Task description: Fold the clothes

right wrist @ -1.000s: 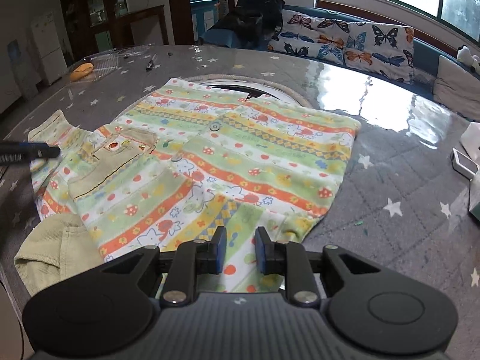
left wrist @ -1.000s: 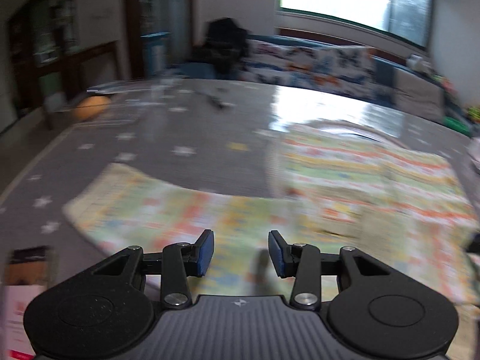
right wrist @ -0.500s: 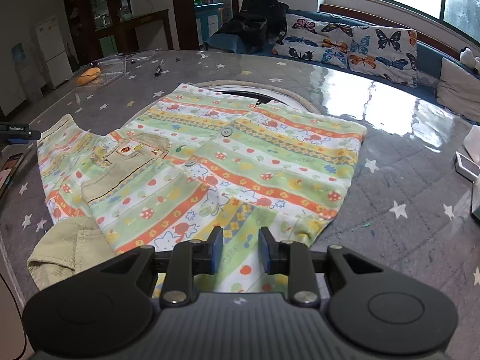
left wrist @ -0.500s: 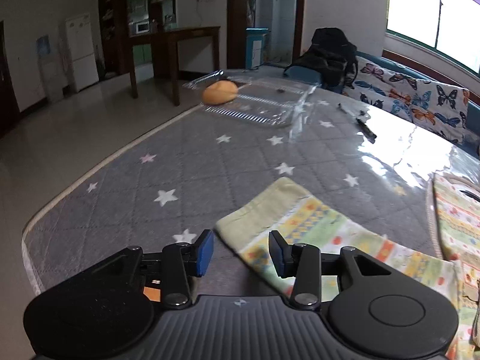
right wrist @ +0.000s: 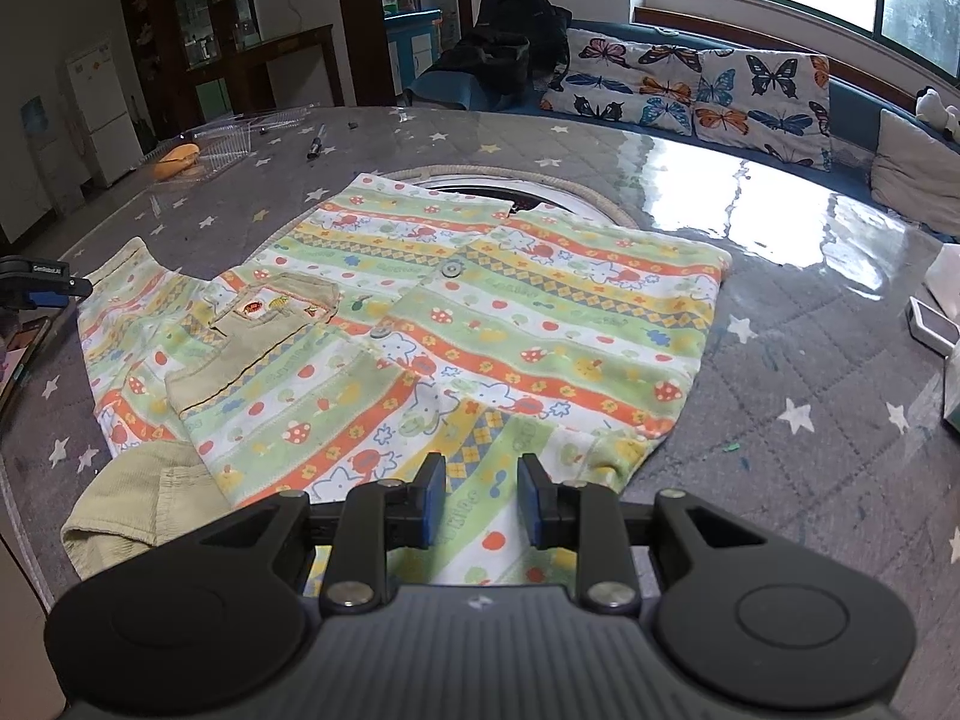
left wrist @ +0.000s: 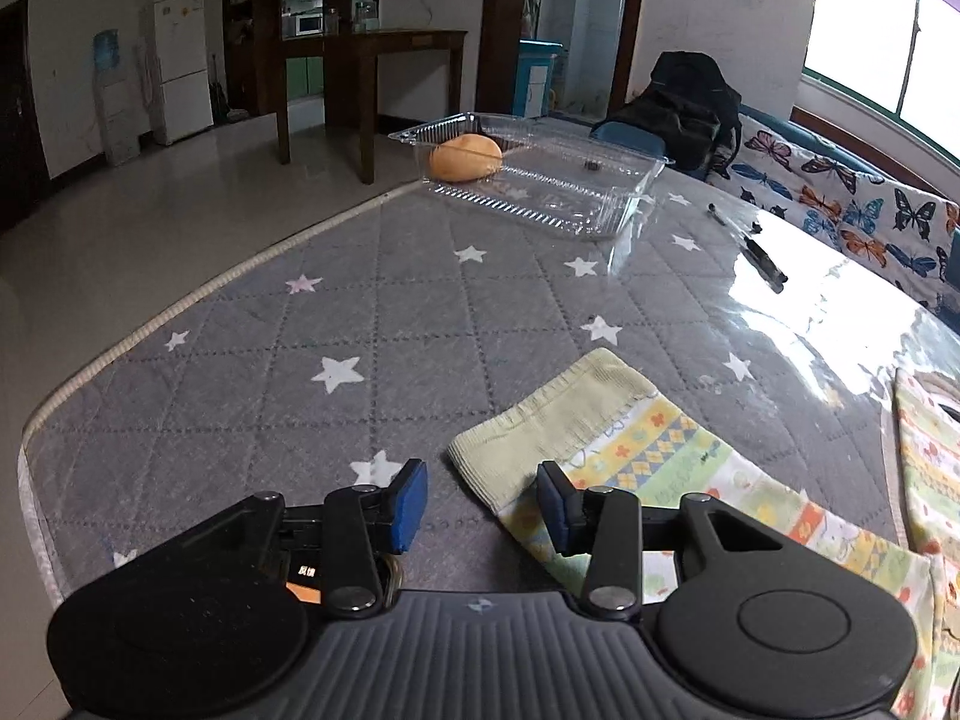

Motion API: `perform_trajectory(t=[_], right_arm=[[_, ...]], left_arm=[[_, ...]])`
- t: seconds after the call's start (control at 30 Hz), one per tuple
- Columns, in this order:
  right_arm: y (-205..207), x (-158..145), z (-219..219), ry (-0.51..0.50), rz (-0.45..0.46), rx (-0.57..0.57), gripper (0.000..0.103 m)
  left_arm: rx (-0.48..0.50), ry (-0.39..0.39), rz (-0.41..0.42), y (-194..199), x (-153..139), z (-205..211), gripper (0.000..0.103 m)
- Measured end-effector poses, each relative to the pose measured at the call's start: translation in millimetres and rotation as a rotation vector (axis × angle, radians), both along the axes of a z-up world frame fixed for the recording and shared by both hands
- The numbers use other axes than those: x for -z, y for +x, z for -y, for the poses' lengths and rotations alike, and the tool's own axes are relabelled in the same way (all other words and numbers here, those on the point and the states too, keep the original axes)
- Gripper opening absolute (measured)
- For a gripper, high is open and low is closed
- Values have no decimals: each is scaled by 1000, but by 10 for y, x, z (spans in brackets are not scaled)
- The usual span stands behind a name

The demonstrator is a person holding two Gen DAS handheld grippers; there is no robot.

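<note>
My left gripper (left wrist: 483, 501) hangs jaws apart at the cuff (left wrist: 540, 426), my right gripper (right wrist: 482, 501) gapes over the near hem of the shirt (right wrist: 480, 324) spread flat on the table (left wrist: 360, 324); clamp shallow and the sleeve slips, dragging the shirt askew.

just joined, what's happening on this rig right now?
A person with a handheld claw in each hand is folding a patterned child's shirt spread flat on a grey star-print table cover. The left claw is open at the cuff of the sleeve, not gripping it yet. The right claw hovers open over the shirt's near hem, its jaws having just opened a little, with nothing pinched. No fold is made so far. A clear tray sits at the far edge.
</note>
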State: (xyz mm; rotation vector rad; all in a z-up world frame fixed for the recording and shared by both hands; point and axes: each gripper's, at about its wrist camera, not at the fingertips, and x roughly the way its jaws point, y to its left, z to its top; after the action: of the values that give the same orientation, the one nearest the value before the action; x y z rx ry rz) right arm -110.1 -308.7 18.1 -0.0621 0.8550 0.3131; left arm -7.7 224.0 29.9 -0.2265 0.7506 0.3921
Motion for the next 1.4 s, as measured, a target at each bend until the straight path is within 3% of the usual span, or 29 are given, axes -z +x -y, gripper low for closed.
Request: perform_trajectory(t=[0.07,0.1,0.13,0.2,0.37,0.57,0.8,0.9,1.03,1.23,1.4], right_arm=[[-9,-8,0,2,2,0,26],[-14,-14,2,3,3,0,26],[-19,-19,5,4,5,1,26],[-33,-34,17,8,10,5,26],[-86,-85,67,17,27,11,26],[-131,-108,162,34,35,37,26],[-208,-157,278,46,52,63,26],[-227,-169,337,56,51,77,26],[-234,-192,390,65,56,97,26],[-229,-216,394,76,57,104,26],[-191,-152,319,107,18,83,26]], left_arm=[[4,8,4,14,8,17,42],[6,14,7,18,11,29,32],[17,-3,17,24,12,21,14],[10,-42,31,6,-27,32,9],[104,-97,121,-154,-333,352,6],[337,-192,248,-417,-829,1051,6],[604,-348,294,-604,-1118,1880,6],[712,-398,292,-688,-1121,2190,6],[824,-419,222,-717,-918,2573,6],[887,-389,87,-743,-476,2949,7],[916,-321,-9,-798,-275,2923,8]])
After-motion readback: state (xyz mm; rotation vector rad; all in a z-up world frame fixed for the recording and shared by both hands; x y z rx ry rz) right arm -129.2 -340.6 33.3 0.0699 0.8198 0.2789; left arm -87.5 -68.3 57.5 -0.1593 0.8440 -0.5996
